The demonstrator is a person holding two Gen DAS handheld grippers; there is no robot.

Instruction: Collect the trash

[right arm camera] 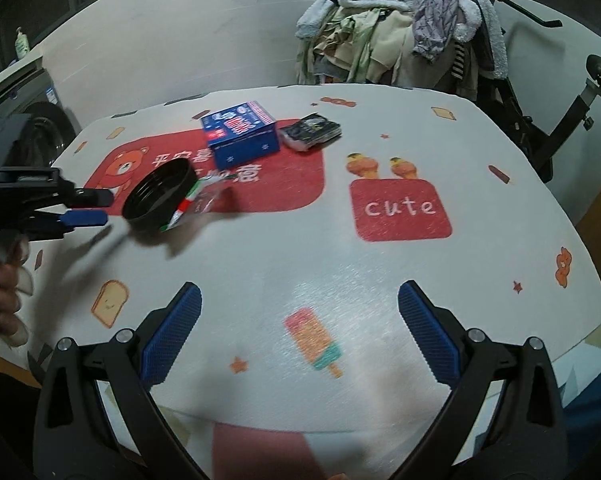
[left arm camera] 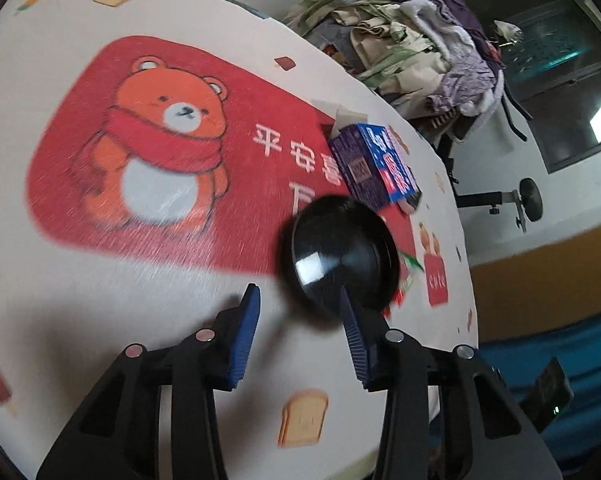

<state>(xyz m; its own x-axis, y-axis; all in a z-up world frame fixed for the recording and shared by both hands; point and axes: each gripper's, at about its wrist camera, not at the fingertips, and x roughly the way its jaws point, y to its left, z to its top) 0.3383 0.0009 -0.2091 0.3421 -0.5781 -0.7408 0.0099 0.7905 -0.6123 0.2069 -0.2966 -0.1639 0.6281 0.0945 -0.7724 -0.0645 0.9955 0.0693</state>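
Ahead of the parted, empty fingers of the left gripper (left arm camera: 298, 312) the cartoon-printed table (right arm camera: 284, 256) carries a blue box (right arm camera: 242, 132), and nearer, a tilted black bowl (left arm camera: 342, 254) leaning on a crumpled wrapper (right arm camera: 204, 196). The right gripper (right arm camera: 299, 304) gapes wide, holding nothing.

My round black lid (right arm camera: 158, 196) tilted at left of frame, crumpled wrapper (right arm camera: 204, 198) touching it, blue box (right arm camera: 242, 134) and dark packet (right arm camera: 312, 132) upper centre.

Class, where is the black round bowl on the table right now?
The black round bowl sits tilted at the table's left side in the right wrist view, just ahead of the left gripper, resting against a crumpled wrapper, with the blue box behind it.
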